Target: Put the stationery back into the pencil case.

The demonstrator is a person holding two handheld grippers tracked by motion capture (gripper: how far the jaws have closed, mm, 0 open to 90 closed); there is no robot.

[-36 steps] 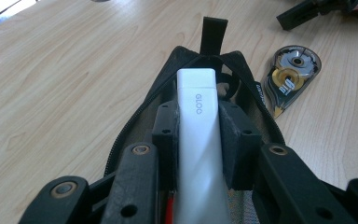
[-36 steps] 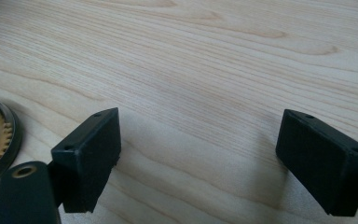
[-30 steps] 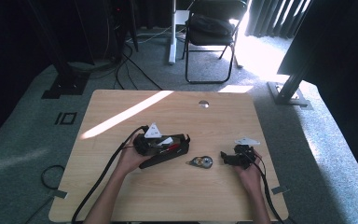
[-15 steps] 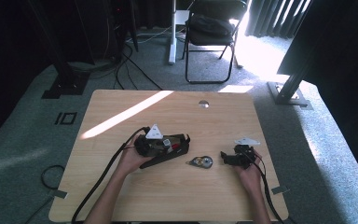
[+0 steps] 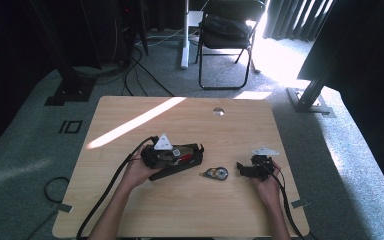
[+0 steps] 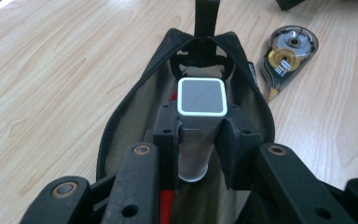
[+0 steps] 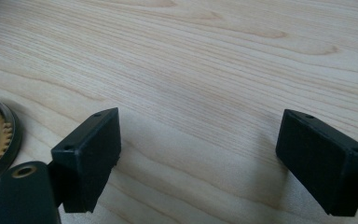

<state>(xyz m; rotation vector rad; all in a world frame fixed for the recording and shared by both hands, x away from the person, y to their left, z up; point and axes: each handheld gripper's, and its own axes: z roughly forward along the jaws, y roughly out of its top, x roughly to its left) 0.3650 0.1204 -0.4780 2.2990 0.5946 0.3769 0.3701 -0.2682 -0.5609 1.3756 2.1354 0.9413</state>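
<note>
My left gripper (image 6: 200,140) is clamped on a white square-ended block (image 6: 201,100), holding it inside the open black pouch (image 6: 126,121) lying on the bench (image 5: 190,205). The high view shows my right gripper (image 5: 245,169) resting low, its jaws wide apart, beside the tape dispenser (image 5: 216,173).

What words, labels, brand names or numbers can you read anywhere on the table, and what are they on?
No text can be read here.
White square-ended eraser held in the left gripper: blank grey end face.
Clear teardrop correction tape dispenser: no lettering shows.
Black fabric pencil pouch: a small label at its rim, too small to read.
</note>
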